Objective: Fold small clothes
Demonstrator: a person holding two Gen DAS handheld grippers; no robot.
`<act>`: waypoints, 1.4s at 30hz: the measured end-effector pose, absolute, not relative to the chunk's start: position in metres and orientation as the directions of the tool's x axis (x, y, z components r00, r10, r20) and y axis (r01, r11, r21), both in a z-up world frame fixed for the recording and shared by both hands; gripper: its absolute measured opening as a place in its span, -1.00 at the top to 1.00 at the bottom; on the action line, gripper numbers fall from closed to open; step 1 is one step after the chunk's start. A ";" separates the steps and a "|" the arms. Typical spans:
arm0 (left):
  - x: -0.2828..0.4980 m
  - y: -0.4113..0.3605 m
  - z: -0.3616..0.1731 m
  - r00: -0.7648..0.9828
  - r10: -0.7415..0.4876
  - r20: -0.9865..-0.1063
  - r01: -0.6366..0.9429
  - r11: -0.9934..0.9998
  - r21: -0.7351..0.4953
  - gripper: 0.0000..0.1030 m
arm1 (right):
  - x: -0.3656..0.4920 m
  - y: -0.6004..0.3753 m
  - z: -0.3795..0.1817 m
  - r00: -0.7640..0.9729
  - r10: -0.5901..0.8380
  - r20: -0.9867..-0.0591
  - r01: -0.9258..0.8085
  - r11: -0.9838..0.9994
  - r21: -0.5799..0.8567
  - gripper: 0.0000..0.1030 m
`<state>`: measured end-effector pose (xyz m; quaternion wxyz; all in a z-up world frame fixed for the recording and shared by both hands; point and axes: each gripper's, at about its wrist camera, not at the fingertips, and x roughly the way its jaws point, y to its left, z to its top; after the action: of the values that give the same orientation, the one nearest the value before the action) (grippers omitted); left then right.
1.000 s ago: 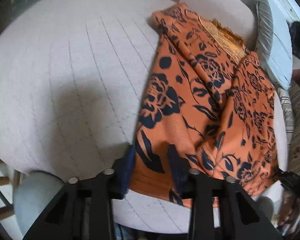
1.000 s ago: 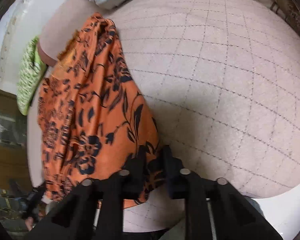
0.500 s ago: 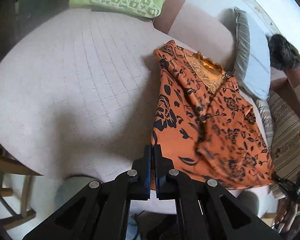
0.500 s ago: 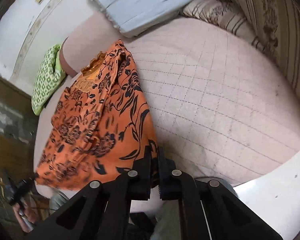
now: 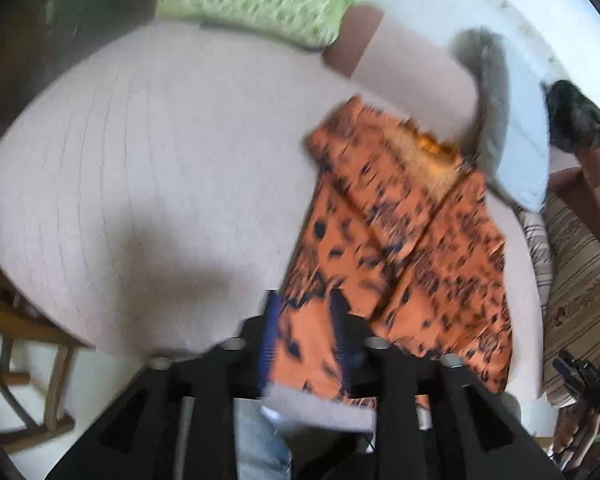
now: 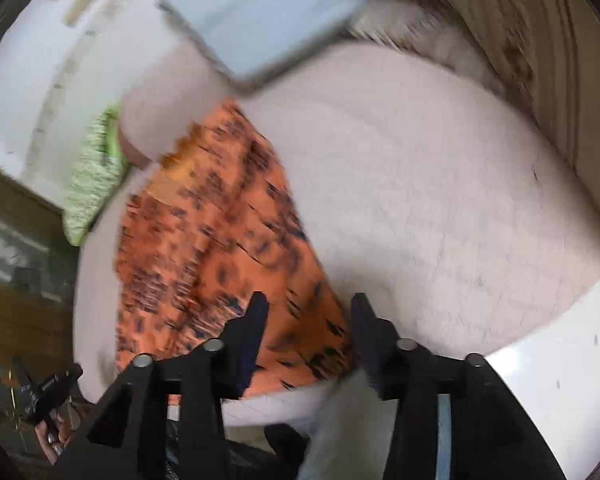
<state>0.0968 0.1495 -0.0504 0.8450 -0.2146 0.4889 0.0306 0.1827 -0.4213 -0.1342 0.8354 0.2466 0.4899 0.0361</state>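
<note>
An orange garment with a dark floral print lies on the pale quilted bed, its neckline toward the pillows. In the left wrist view my left gripper is open, its fingers either side of the garment's near left hem corner. In the right wrist view the same garment lies left of centre on the bed, and my right gripper is open over its near right hem corner. Both views are blurred by motion. Neither gripper holds the cloth.
A green patterned pillow and a grey-blue pillow lie at the head of the bed. A striped cover lies to the right. A wooden chair stands beside the bed's near left edge.
Both grippers were shut on the hem corners half a second ago and have now opened. The views have shifted and blurred, and the hem lies back on the bed.
</note>
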 end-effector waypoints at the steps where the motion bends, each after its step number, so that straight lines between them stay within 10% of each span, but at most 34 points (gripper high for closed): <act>1: 0.103 0.145 -0.043 0.536 -0.154 -0.830 -0.247 0.912 -0.328 0.22 | 0.192 -0.417 -0.127 0.536 0.339 -0.773 0.143 0.866 0.479 -0.04; 8: 0.167 0.115 -0.035 0.541 -0.217 -0.812 -0.163 0.921 -0.355 0.15 | 0.263 -0.377 -0.107 0.565 0.461 -0.684 0.011 0.825 0.565 -0.28; 25: 0.399 0.094 -0.116 0.541 0.040 -0.840 -0.236 0.966 -0.106 0.11 | 0.443 -0.336 -0.153 0.479 0.403 -0.780 -0.021 0.894 0.448 -0.36; 34: 0.527 0.105 -0.204 0.409 -0.035 -0.912 -0.244 0.959 -0.146 0.13 | 0.555 -0.322 -0.204 0.380 0.389 -0.840 0.018 0.904 0.426 -0.41; 42: 0.594 0.114 -0.263 0.350 -0.115 -0.930 -0.291 0.930 -0.225 0.15 | 0.619 -0.316 -0.249 0.326 0.303 -0.895 0.081 0.935 0.346 0.09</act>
<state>0.5936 0.1141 -0.2625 0.8018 -0.1790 0.5675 0.0550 0.6194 -0.3163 -0.2486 0.7970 0.1669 0.5762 0.0697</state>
